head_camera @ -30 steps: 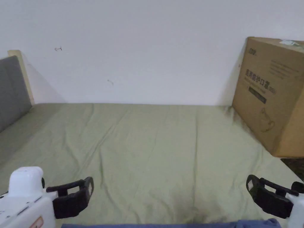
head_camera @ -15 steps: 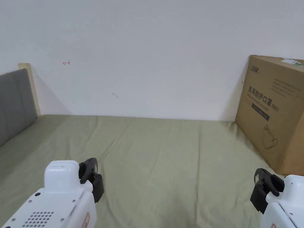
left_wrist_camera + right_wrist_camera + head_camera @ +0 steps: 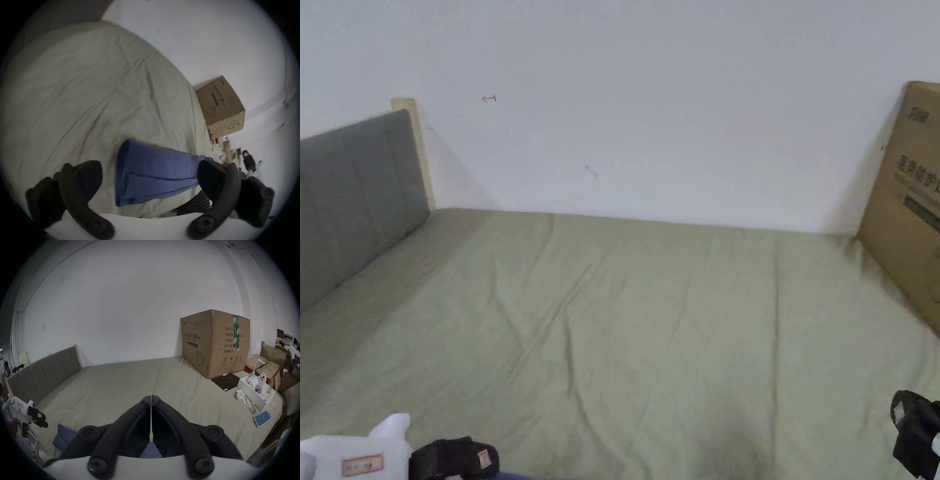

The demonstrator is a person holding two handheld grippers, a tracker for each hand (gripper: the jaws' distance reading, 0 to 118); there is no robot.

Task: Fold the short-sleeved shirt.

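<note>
The blue short-sleeved shirt [image 3: 155, 172] lies folded into a narrow stack of layers on the green bed sheet [image 3: 81, 97], near the bed's front edge. My left gripper [image 3: 146, 164] hovers just before it with its jaws spread wide, touching no cloth. In the head view the left gripper [image 3: 456, 459] sits at the bottom left and my right gripper [image 3: 915, 431] at the bottom right. The right gripper [image 3: 151, 396] is shut with nothing between its jaws, and the shirt [image 3: 65, 436] lies below it. The left gripper [image 3: 38, 417] also shows far left there.
A big cardboard box [image 3: 909, 200] stands on the bed's right side against the white wall. A grey headboard [image 3: 350, 187] bounds the left. Right of the box lie a dark mat [image 3: 225, 382], a white tray of parts [image 3: 254, 389] and a phone [image 3: 262, 417].
The head camera has turned left. Both grippers, raised half a second ago, have dropped to the bottom edge of the head view.
</note>
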